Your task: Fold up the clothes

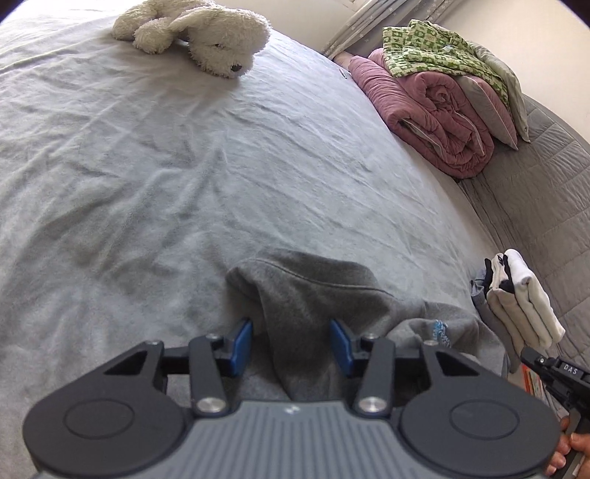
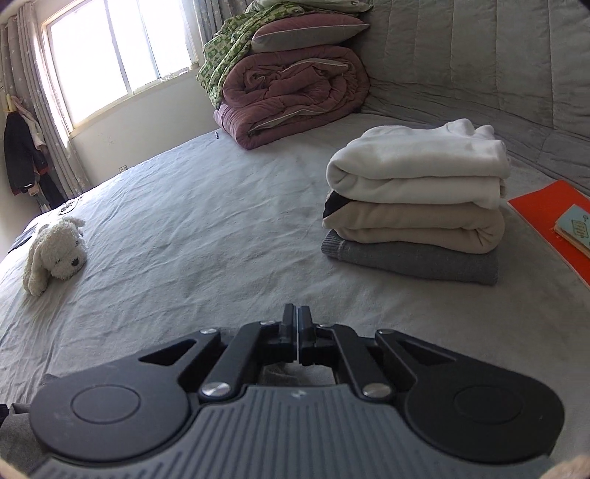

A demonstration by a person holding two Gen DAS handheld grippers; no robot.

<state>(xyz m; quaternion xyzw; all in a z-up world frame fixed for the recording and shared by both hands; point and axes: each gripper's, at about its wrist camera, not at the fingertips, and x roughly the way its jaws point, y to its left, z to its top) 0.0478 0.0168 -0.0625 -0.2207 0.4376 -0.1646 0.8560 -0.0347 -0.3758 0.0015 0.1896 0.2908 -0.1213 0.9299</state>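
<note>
A grey sweatshirt (image 1: 309, 294) lies crumpled on the light grey bed sheet (image 1: 147, 184) at the near edge. My left gripper (image 1: 291, 342) is open, its blue pads (image 1: 241, 344) standing on either side of a raised fold of the sweatshirt without pressing it. In the right wrist view my right gripper (image 2: 297, 324) is shut over the sheet (image 2: 184, 239) with nothing seen between its pads; a scrap of grey cloth shows beneath it. A stack of folded clothes (image 2: 413, 199), white on beige on grey, stands ahead to its right, and the same stack (image 1: 516, 302) appears at the left view's right edge.
A white plush dog (image 1: 206, 33) (image 2: 55, 254) lies far out on the bed. A rolled pink quilt (image 1: 435, 121) (image 2: 295, 95) with a green patterned cloth and pillows sits by the grey padded headboard (image 2: 479, 73). An orange board (image 2: 545, 221) with a small book lies at right.
</note>
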